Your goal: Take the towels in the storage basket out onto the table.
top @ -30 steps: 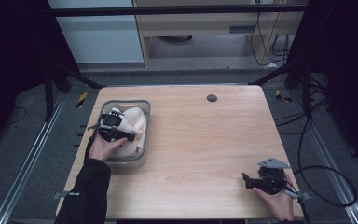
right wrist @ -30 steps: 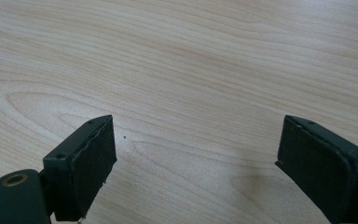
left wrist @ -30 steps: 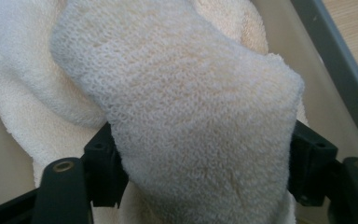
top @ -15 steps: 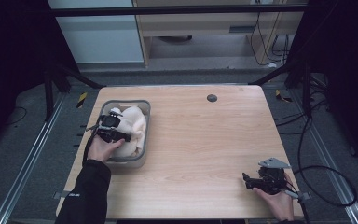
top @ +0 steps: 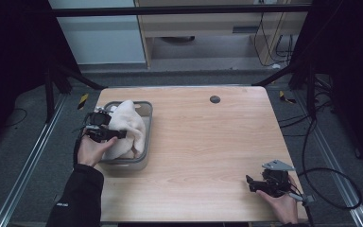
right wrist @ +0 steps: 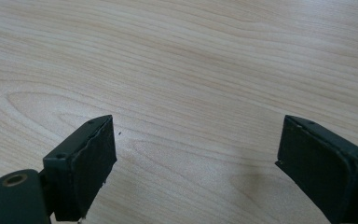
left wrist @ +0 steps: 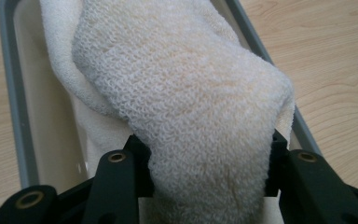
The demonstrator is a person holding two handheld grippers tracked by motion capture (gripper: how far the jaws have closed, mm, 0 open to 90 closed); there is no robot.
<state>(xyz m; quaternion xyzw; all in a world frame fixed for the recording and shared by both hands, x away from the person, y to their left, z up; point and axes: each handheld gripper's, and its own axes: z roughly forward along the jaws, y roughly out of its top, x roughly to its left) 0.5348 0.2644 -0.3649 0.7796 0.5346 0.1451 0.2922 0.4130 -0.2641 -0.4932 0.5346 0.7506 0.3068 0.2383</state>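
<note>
In the grey tray (top: 145, 113), white towel (left wrist: 186, 107) between left hand-held gripper (left wrist: 205, 163) jaws

Nubby terry-cloth towel (left wrist: 182, 116), smooth grey plastic bin (left wrist: 16, 116), matt wood-grain table (right wrist: 191, 60)

Right gripper (right wrist: 193, 154): two black blocky jaws rising from bottom edge, spread wide apart, nothing between them. Light wooden table top with wavy grain (right wrist: 191, 70) below and beyond. Tiny dark speck on wood just beside left-hand jaw.
</note>
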